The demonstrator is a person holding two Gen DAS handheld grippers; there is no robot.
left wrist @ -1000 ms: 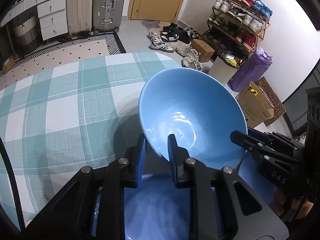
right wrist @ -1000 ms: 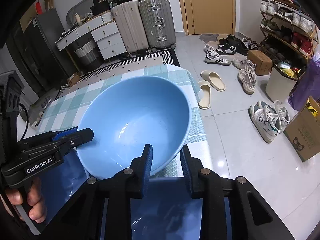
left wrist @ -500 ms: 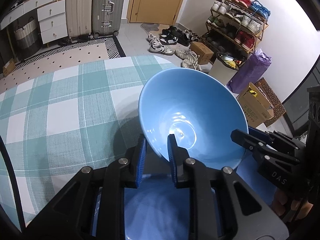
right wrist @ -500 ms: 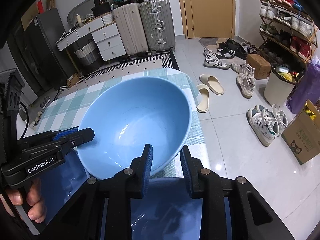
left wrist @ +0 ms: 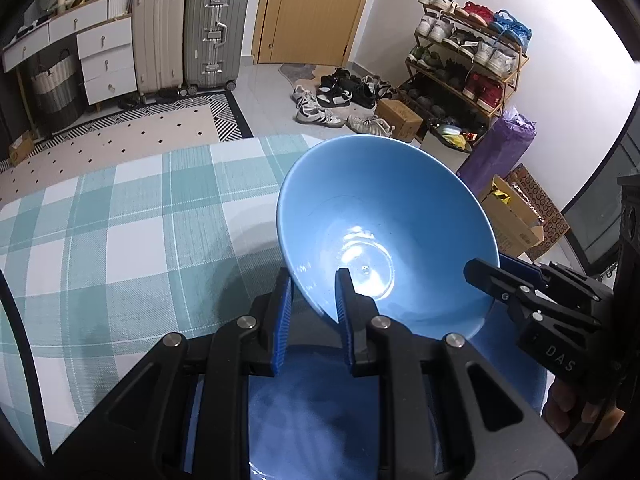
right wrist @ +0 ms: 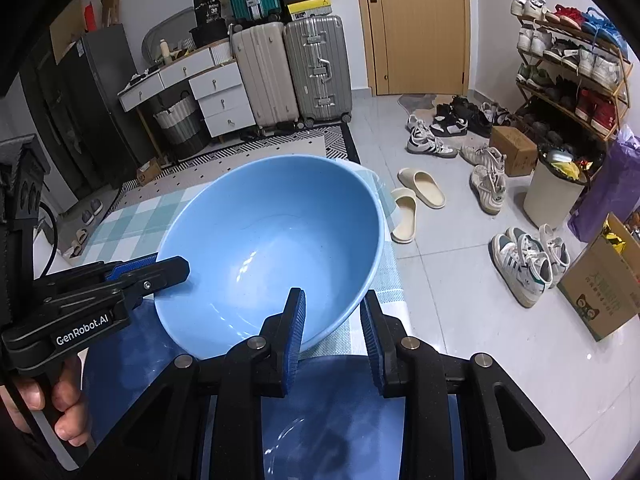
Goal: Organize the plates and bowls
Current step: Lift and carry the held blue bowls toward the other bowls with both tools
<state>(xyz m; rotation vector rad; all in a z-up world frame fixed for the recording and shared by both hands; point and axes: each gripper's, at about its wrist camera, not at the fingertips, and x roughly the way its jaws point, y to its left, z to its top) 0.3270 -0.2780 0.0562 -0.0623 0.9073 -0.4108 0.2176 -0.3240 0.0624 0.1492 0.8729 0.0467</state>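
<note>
Two grippers, left gripper (left wrist: 312, 280) and right gripper (right wrist: 332, 300), are clamped with nearly closed jaws on opposite rims of the bowl (left wrist: 384, 232), held above the plate (left wrist: 316, 416); level, equal lifting is advised.

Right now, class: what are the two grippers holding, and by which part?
Both hold one blue bowl by its rim: the left gripper clamps the near edge, the right gripper another spot on the rim.

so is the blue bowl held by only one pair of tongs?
No, the left tongs and right tongs each clamp the rim of the blue bowl on opposite sides.
</note>
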